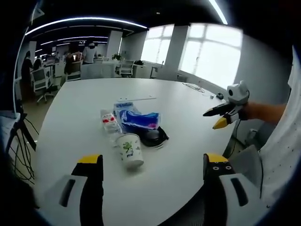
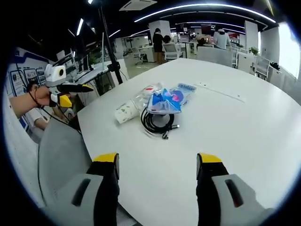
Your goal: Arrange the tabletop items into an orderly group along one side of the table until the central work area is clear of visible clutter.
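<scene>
A small heap of items sits mid-table on the round white table [image 1: 188, 141]: a paper cup [image 1: 131, 150] with green print lying on its side, a blue packet [image 1: 141, 118], a clear packet with red print [image 1: 110, 121] and a coiled black cable [image 1: 154, 136]. My left gripper [image 1: 151, 162] is open, short of the cup and holding nothing. My right gripper [image 2: 157, 162] is open too, over bare table [image 2: 244, 141] short of the cable [image 2: 157, 121]. Beyond it lie the cup [image 2: 126, 112] and the blue packet [image 2: 164, 101]. Each gripper shows in the other's view: right gripper [image 1: 225, 114], left gripper [image 2: 70, 92].
A thin white strip [image 1: 136, 99] lies beyond the heap. Small items [image 1: 197, 87] rest at the far table edge near the windows. A tripod with cables [image 1: 19, 136] stands left of the table. Office chairs [image 2: 171, 49], desks and people fill the background.
</scene>
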The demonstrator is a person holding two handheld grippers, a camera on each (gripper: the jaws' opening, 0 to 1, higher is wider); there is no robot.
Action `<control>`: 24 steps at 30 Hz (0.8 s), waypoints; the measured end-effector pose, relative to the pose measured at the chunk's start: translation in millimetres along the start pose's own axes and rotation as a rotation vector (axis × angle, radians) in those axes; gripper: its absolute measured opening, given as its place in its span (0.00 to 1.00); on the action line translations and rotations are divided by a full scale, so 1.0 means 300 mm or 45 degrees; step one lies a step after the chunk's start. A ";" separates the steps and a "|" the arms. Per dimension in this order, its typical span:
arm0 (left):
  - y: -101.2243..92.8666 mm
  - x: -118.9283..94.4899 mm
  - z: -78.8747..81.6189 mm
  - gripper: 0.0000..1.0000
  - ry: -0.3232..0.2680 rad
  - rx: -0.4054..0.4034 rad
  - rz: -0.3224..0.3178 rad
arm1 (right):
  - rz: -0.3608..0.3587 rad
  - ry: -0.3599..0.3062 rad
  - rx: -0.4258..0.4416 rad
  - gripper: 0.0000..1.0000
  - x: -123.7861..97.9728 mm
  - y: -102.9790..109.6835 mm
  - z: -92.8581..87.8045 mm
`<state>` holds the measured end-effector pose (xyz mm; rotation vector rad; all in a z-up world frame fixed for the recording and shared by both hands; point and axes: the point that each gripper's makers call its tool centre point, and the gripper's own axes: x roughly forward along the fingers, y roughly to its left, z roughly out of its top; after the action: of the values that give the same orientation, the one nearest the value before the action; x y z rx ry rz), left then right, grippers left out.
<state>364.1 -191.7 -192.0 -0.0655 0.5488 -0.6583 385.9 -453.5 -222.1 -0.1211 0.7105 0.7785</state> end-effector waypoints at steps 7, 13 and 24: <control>0.002 0.008 -0.001 0.90 0.007 0.001 -0.010 | -0.004 0.004 0.012 0.65 0.007 -0.005 -0.006; 0.006 0.012 0.007 0.89 0.005 0.003 -0.012 | -0.003 0.004 0.015 0.65 0.012 -0.005 -0.002; 0.014 0.024 0.012 0.89 0.013 0.002 -0.022 | -0.002 0.003 0.022 0.65 0.024 -0.012 0.010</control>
<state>373.0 -193.1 -193.2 -0.0651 0.5584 -0.6760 393.5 -450.6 -224.9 -0.1073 0.7192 0.7707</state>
